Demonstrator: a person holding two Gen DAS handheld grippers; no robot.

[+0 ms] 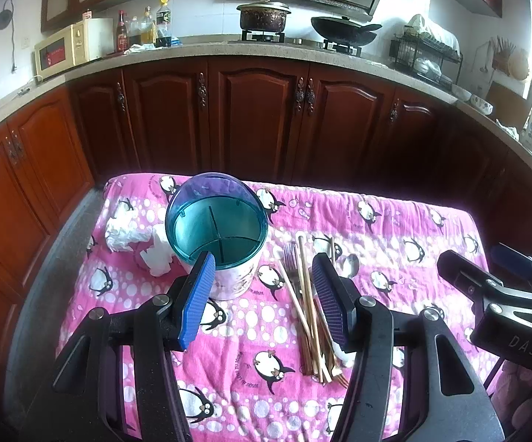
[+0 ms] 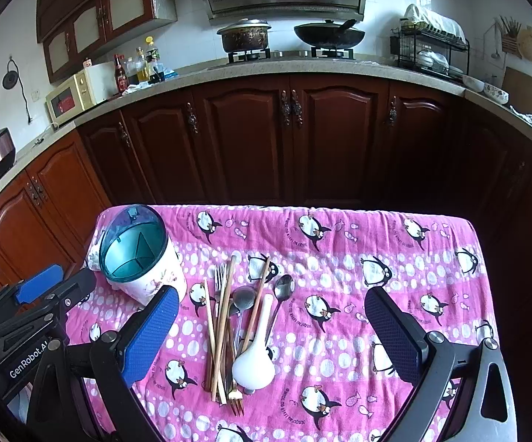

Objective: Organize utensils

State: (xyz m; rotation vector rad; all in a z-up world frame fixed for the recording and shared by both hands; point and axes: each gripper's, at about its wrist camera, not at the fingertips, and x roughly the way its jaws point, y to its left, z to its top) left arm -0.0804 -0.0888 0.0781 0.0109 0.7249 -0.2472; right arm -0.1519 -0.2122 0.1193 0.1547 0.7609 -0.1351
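Note:
A white utensil holder with a teal divided rim stands at the cloth's back left. Beside it lies a pile of utensils: wooden chopsticks, forks, metal spoons and a white ceramic spoon. In the left wrist view the chopsticks and a spoon show between the fingers. My left gripper hovers open, its left finger in front of the holder. My right gripper is open wide above the pile, holding nothing.
A pink penguin-print cloth covers the table. Crumpled white tissues lie left of the holder. Dark wooden cabinets and a counter with stove, pots, microwave and dish rack stand behind. The right gripper's body sits at the table's right.

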